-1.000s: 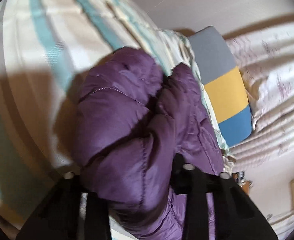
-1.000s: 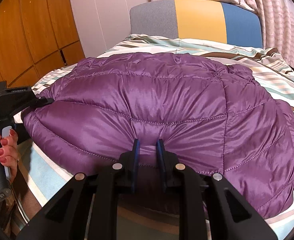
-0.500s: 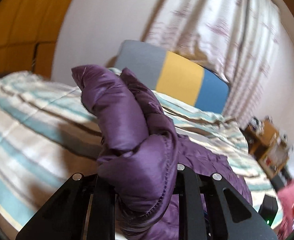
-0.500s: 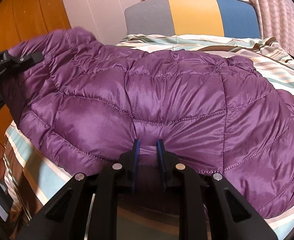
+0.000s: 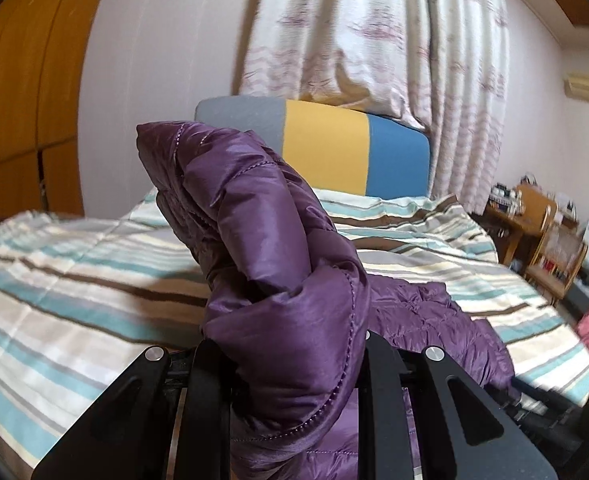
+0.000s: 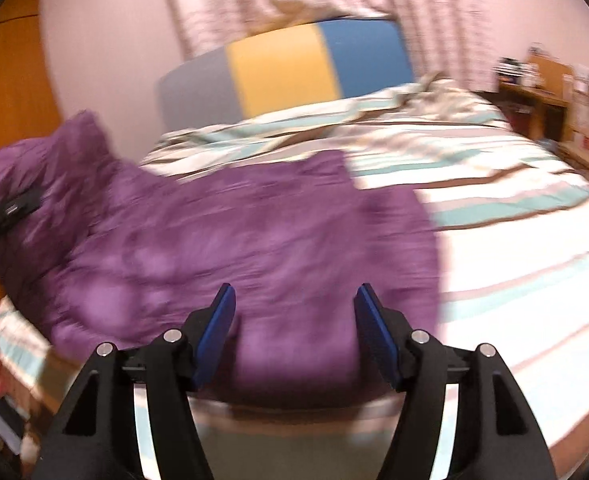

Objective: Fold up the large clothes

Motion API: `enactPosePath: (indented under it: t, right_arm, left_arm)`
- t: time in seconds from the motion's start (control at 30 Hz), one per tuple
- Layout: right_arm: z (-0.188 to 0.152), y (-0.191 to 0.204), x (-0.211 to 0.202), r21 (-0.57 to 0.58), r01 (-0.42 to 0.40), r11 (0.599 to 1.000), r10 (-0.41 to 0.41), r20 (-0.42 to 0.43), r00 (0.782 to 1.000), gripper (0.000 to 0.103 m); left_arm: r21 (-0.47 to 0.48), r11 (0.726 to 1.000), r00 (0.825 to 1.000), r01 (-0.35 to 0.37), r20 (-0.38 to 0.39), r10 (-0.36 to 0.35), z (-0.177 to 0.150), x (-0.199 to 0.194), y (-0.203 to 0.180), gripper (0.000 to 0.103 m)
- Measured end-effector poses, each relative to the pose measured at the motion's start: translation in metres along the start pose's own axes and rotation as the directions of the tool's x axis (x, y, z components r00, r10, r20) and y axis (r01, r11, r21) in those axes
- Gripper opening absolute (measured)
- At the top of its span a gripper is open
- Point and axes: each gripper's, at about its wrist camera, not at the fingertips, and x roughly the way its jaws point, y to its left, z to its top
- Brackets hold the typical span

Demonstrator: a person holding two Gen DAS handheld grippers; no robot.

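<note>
A purple quilted puffer jacket (image 6: pixel 230 240) lies across the left part of the striped bed. My left gripper (image 5: pixel 290 360) is shut on a bunched fold of the jacket (image 5: pixel 262 248) and holds it up above the bed; the fingertips are hidden by the fabric. It shows at the left edge of the right wrist view (image 6: pixel 10 210), still in the jacket. My right gripper (image 6: pixel 294 312) is open and empty, its blue pads (image 6: pixel 218 332) spread just above the jacket's near edge. The right wrist view is blurred.
The bed has a striped cover (image 5: pixel 74 272) and a grey, yellow and blue headboard (image 5: pixel 326 148). Curtains (image 5: pixel 374 40) hang behind it. Wooden wardrobe doors (image 5: pixel 18 112) stand at the left. Wooden shelves with small items (image 5: pixel 534 220) stand at the right.
My right gripper has opened and let go of the jacket's near edge. My left gripper has lifted its jacket corner higher and carried it over the jacket's middle.
</note>
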Motion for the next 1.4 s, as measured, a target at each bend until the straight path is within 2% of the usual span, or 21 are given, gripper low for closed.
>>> enactPosePath:
  t: [0.07,0.13,0.23,0.4,0.57,0.83,0.9,1.2,1.33,1.4]
  right_arm:
    - [0.003,-0.022,-0.006,0.019,0.096,0.995,-0.096,0.016,0.995,0.070]
    - [0.005,-0.039,-0.010,0.042,0.166,0.985,-0.168,0.029,0.985,0.071]
    - [0.006,-0.057,-0.015,0.074,0.232,0.970,-0.235,0.034,0.971,0.073]
    - [0.006,-0.083,-0.026,0.145,0.275,0.950,-0.282,0.028,0.959,0.073]
    - [0.004,-0.099,-0.029,0.125,0.393,0.911,-0.399,0.032,0.916,0.074]
    - [0.002,-0.121,-0.033,0.158,0.458,0.875,-0.470,0.049,0.881,0.074]
    - [0.001,-0.124,-0.035,0.172,0.459,0.872,-0.473,0.054,0.879,0.074]
    - [-0.002,-0.130,-0.032,0.204,0.420,0.884,-0.440,0.063,0.896,0.078]
    - [-0.004,-0.131,-0.028,0.206,0.413,0.887,-0.430,0.044,0.902,0.079]
    - [-0.004,-0.132,-0.027,0.212,0.408,0.888,-0.426,0.041,0.904,0.079]
  left_arm:
    - [0.047,0.999,1.000,-0.001,0.002,0.001,-0.001,0.000,-0.013,0.020]
    - [0.083,0.997,1.000,0.002,0.006,-0.002,-0.002,0.001,-0.021,0.020]
    - [0.156,0.988,1.000,0.002,0.007,-0.003,-0.004,0.002,-0.040,0.020]
    - [0.246,0.969,1.000,0.016,-0.003,-0.015,-0.010,0.009,-0.067,0.020]
    - [0.272,0.961,0.999,0.045,-0.019,-0.041,-0.014,0.016,-0.087,0.020]
    - [0.353,0.926,0.991,0.134,-0.042,-0.127,-0.029,0.021,-0.133,0.020]
    - [0.372,0.914,0.987,0.162,-0.059,-0.150,-0.036,0.023,-0.146,0.020]
    - [0.460,0.853,0.969,0.246,-0.129,-0.210,-0.064,0.038,-0.187,0.020]
    - [0.456,0.842,0.957,0.287,-0.173,-0.233,-0.073,0.051,-0.196,0.020]
    - [0.455,0.838,0.952,0.302,-0.193,-0.238,-0.077,0.056,-0.200,0.026]
